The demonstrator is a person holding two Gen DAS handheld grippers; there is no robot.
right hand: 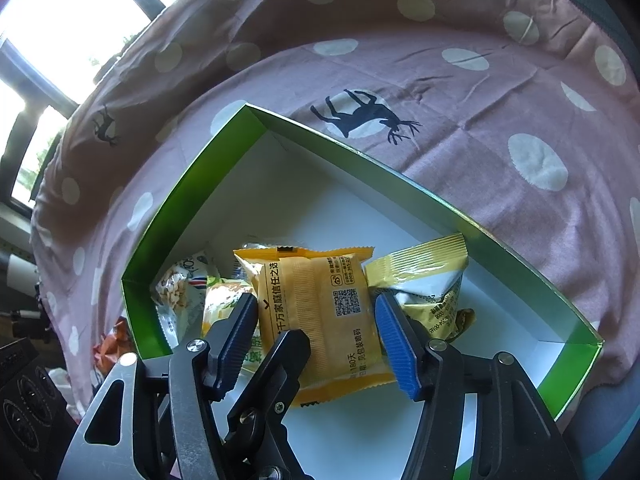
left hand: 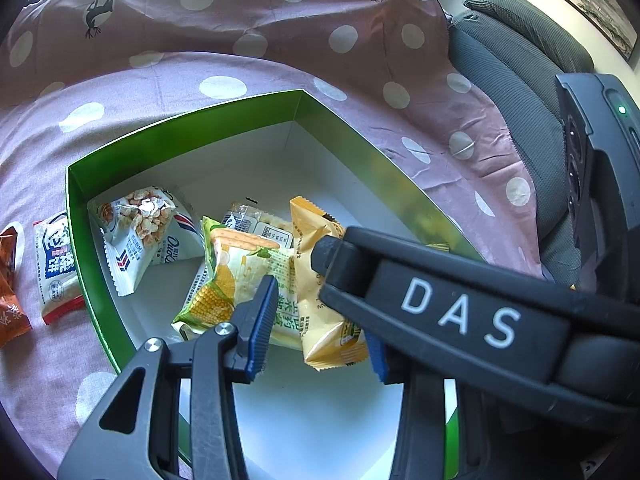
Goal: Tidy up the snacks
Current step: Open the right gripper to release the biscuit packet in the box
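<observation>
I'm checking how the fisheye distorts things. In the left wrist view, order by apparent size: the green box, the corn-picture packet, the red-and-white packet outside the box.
1. green box, by far.
2. corn-picture packet.
3. red-and-white packet, though it lies near the edge, so fisheye shrinkage may exaggerate the gap.

cloth (left hand: 248, 68): pink, with pale round dots and dark deer figures, wrinkled; it fills the picture from 9 to 2 o'clock in both views.
deer print (right hand: 366, 116): dark blue, at 12 o'clock in the right wrist view, printed over one pale dot.
chair (left hand: 516, 60): grey woven fabric, at 2 o'clock in the left wrist view, touching the edge of the cloth.
framed picture (left hand: 588, 4): on the wall, at 1 o'clock, only partly in view.
window (right hand: 68, 20): very bright, at 10 o'clock in the right wrist view.
</observation>
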